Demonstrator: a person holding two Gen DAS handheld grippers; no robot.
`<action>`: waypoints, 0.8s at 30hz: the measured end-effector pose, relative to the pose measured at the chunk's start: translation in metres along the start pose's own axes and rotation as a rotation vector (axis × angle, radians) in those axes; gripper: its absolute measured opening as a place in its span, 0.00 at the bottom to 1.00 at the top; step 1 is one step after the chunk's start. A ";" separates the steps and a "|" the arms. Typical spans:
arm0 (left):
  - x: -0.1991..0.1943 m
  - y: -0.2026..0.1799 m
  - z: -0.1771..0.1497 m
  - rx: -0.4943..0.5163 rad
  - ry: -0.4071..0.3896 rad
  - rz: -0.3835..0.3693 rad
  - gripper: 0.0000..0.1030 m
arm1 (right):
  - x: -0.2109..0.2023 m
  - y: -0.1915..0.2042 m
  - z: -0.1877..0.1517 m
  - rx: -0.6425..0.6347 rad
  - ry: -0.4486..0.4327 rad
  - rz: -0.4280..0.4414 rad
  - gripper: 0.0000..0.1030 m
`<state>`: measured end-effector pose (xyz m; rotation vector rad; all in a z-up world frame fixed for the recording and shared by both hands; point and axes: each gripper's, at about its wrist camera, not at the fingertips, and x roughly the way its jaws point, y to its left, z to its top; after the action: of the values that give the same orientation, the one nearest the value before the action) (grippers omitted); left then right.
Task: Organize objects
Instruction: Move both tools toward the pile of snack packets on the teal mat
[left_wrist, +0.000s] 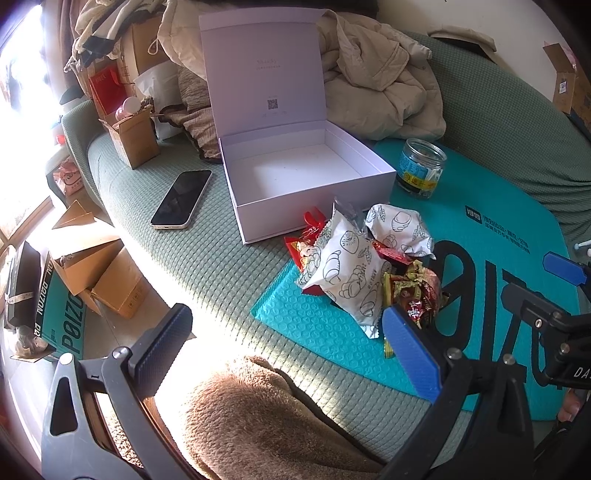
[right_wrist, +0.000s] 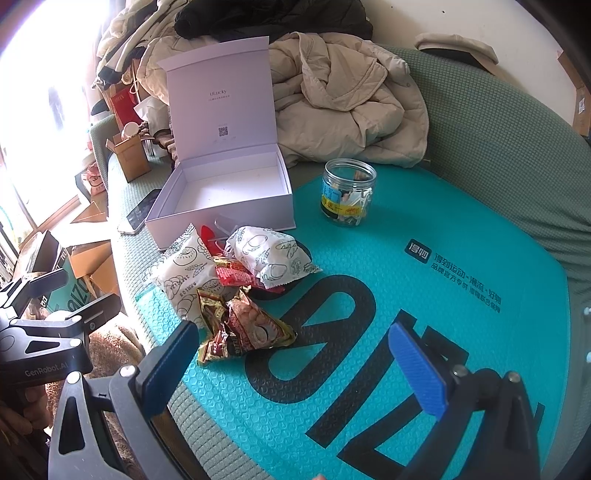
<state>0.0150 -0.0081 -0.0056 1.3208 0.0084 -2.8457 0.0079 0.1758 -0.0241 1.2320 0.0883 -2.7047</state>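
Left wrist view: white gift box (left_wrist: 310, 173), lid raised and interior bare, standing on a green-covered sofa (left_wrist: 192, 251) beside a dark smartphone (left_wrist: 181, 198); snack packets (left_wrist: 354, 273), two white pastry-printed and several red-gold crinkled, heaped just in front of the box on a teal bubble mailer (left_wrist: 491, 236), with a clear lidless jar (left_wrist: 421, 168) behind them near a beige jacket (left_wrist: 380, 81). Left gripper (left_wrist: 291, 347) hovers over the sofa edge and a brown fleece, fingers spread and holding nothing. Right wrist view: right gripper (right_wrist: 295, 362) above the mailer just short of the heap, fingers likewise spread, empty.
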 end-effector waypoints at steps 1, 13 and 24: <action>0.000 0.000 0.000 0.000 0.000 0.000 1.00 | 0.000 0.000 0.000 0.000 0.000 0.002 1.00; 0.003 -0.003 0.011 0.023 0.003 0.016 1.00 | 0.006 -0.002 0.009 0.000 0.003 0.021 1.00; 0.024 -0.001 0.005 0.039 0.067 -0.003 1.00 | 0.033 -0.005 0.006 0.025 0.062 0.076 1.00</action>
<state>-0.0039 -0.0069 -0.0205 1.4240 -0.0447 -2.8164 -0.0182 0.1761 -0.0451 1.2999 0.0148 -2.6111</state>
